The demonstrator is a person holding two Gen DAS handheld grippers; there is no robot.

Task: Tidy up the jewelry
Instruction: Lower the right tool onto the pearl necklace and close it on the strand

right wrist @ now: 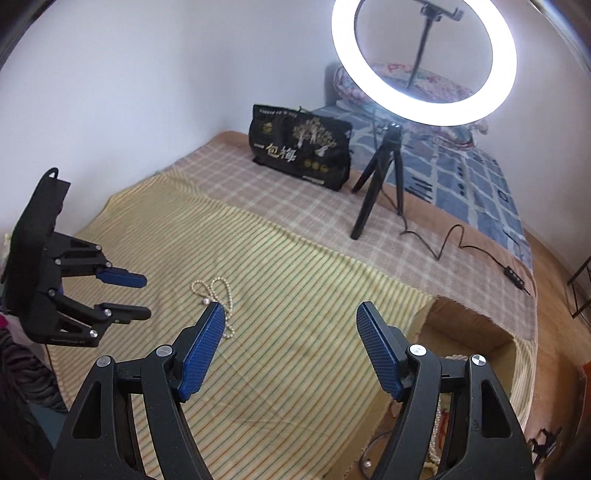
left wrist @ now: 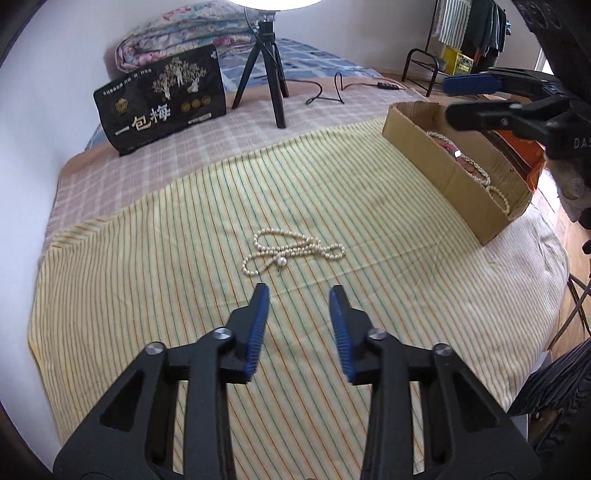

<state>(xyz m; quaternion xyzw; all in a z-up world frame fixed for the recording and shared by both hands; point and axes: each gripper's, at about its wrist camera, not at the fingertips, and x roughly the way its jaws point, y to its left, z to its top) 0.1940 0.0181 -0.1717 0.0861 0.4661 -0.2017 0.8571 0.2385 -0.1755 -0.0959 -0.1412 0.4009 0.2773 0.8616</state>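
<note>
A pearl necklace with one larger bead lies tangled on the striped yellow cloth, just ahead of my left gripper, which is open and empty above the cloth. It also shows in the right wrist view, partly hidden by one finger. A cardboard box at the right holds more pearl strands and something red. My right gripper is open and empty, hovering over the box's near end; it appears in the left wrist view above the box. The left gripper shows in the right wrist view.
A black printed bag stands at the back of the bed. A ring light on a black tripod stands beside it, its cable trailing right. Folded quilts lie behind. The bed's edge and floor are at the right.
</note>
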